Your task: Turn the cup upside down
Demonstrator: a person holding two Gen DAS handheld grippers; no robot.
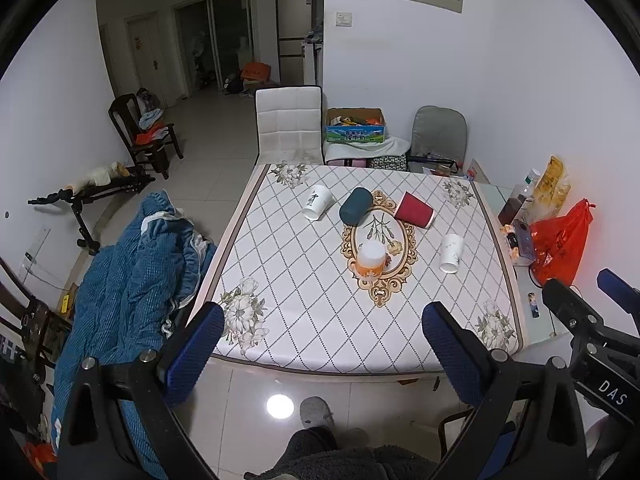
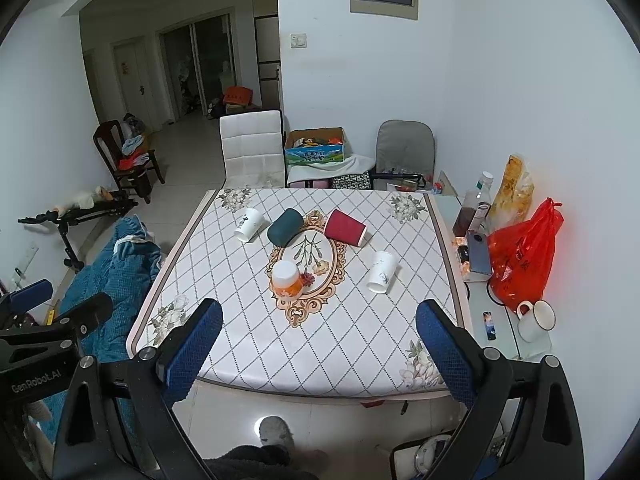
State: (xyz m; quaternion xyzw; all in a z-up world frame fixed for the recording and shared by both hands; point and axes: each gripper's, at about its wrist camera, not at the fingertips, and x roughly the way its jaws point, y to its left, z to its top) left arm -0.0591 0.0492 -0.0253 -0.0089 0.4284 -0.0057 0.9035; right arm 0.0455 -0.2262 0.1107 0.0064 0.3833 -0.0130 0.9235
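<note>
Several cups lie on the patterned table (image 1: 304, 320) (image 2: 248, 344). A white printed cup (image 1: 317, 202) (image 2: 248, 225), a dark teal cup (image 1: 355, 206) (image 2: 285, 227), a red cup (image 1: 414, 209) (image 2: 345, 227) and another white cup (image 1: 451, 253) (image 2: 382, 272) lie on their sides. An orange-and-white cup (image 1: 371, 259) (image 2: 286, 280) stands with its white base up. My left gripper (image 1: 324, 348) is open and empty, back from the table's near edge. My right gripper (image 2: 320, 344) is open and empty too, beside it.
A white chair (image 1: 289, 124) and a grey chair (image 1: 439, 136) stand behind the table. A blue blanket (image 1: 132, 280) is heaped at the left. A red bag (image 2: 520, 260), a phone (image 2: 479, 254), bottles and a white mug (image 2: 536, 320) sit on the side shelf at the right.
</note>
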